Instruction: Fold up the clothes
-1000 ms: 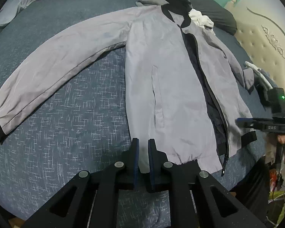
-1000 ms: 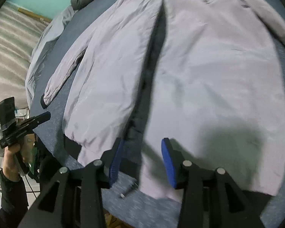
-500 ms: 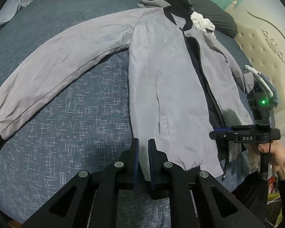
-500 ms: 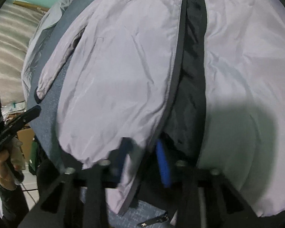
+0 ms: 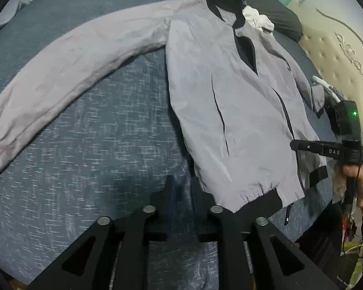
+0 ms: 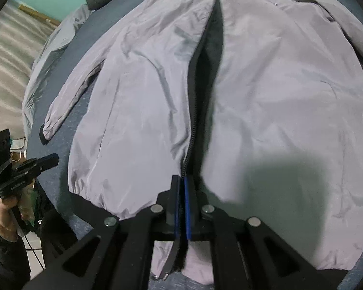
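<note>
A grey jacket [image 5: 230,111] with black collar, cuffs and hem lies face up on the blue bedspread [image 5: 96,169]. One sleeve [image 5: 60,84] stretches out to the left. My left gripper [image 5: 181,188] sits at the hem's near corner with its jaws opening. Only bedspread shows between them, and the hem lies just right of the right finger. My right gripper [image 6: 181,188] is shut on the jacket's [image 6: 138,111] zipper edge [image 6: 190,145] near the bottom of the open front. Black lining shows in the gap above it.
A dark pillow [image 5: 266,2] and a white cloth [image 5: 256,19] lie beyond the collar. A cream tufted headboard [image 5: 334,55] stands at the right. The bed's near edge runs just below the hem. A grey blanket [image 6: 53,55] hangs off the far side.
The right gripper closed on the zipper edge and drew the front panels closer together. The left gripper's jaws parted and the hem corner is no longer between them.
</note>
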